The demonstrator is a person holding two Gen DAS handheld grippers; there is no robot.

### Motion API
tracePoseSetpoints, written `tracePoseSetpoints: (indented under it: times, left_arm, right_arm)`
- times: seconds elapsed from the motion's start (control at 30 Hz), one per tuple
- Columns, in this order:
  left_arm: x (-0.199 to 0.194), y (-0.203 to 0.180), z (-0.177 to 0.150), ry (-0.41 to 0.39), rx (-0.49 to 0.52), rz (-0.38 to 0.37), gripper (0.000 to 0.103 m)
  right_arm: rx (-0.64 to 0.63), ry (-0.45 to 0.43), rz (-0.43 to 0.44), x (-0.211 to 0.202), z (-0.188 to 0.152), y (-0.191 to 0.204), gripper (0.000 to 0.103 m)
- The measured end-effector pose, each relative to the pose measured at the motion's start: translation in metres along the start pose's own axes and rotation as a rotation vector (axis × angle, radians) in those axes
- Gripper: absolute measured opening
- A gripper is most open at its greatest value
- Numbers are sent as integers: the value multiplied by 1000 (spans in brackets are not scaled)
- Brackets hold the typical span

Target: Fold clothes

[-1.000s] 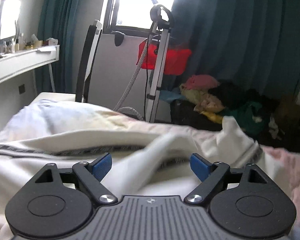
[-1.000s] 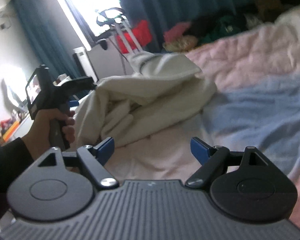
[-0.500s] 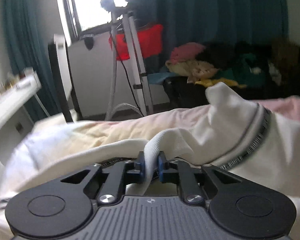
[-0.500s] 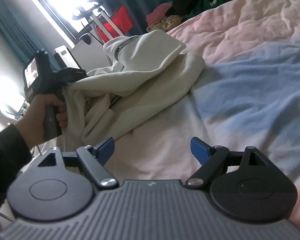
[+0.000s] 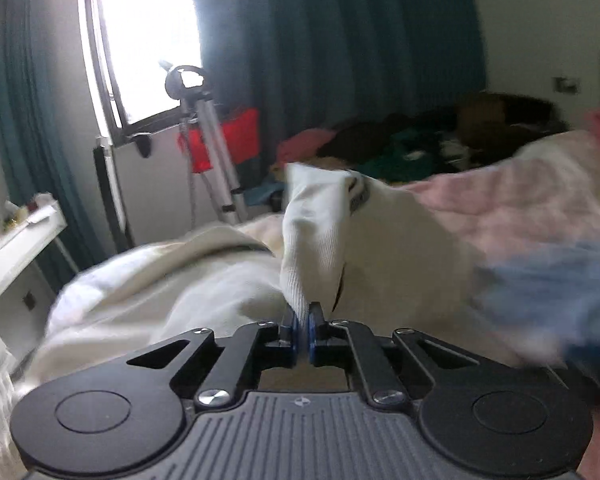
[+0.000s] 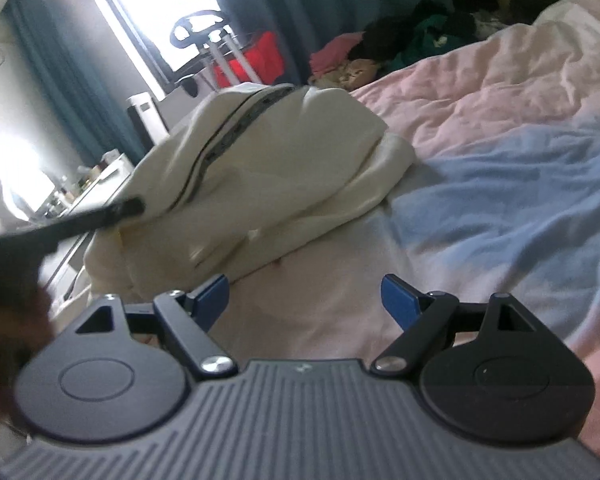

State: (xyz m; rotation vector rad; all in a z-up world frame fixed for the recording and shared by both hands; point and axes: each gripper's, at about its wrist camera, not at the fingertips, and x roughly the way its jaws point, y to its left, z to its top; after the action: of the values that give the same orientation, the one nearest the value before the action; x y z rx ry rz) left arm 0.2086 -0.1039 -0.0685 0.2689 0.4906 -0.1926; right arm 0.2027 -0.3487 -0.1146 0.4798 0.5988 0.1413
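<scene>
A cream-white garment [image 5: 400, 248] with a dark patterned stripe lies bunched on the bed. My left gripper [image 5: 302, 330] is shut on a ribbed edge of it and the cloth rises straight up from the pads. In the right wrist view the same garment [image 6: 284, 168] is heaped at centre left, its stripe [image 6: 220, 140] running up it. My right gripper [image 6: 305, 300] is open and empty, just in front of the garment's near edge. The left gripper shows there as a dark blurred shape [image 6: 60, 228] at the left.
The bed has a pink and blue duvet [image 6: 500, 168]. A pile of coloured clothes [image 5: 400, 148] lies beyond the bed by teal curtains. A tripod [image 5: 208, 152], a red box [image 5: 228, 140] and a white desk [image 5: 16, 248] stand at the left.
My left gripper closed on the garment's edge and has pulled it rightward and up. My right gripper stayed open and moved closer to the garment.
</scene>
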Motion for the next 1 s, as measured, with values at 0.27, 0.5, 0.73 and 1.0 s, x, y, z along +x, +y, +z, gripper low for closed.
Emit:
tracePoseSetpoints:
  times: [0.27,0.5,0.73,1.0]
  left_arm:
    - [-44,-13,-107,139,-51,-147,6]
    - [-50,-5,-105,114,-148,-204,7]
    - [-48,2,-106,165,-232,-221,7]
    - [-41,-1,-109,190,-231,-211,8]
  right_arm:
    - [-41,-49,-9,-17,-3,9,85]
    - [-73,-96,-17,-30,-4,16,85]
    - [-214,-144,86,5,-6,51,83]
    - [-366,11,57,67,-38,71,79]
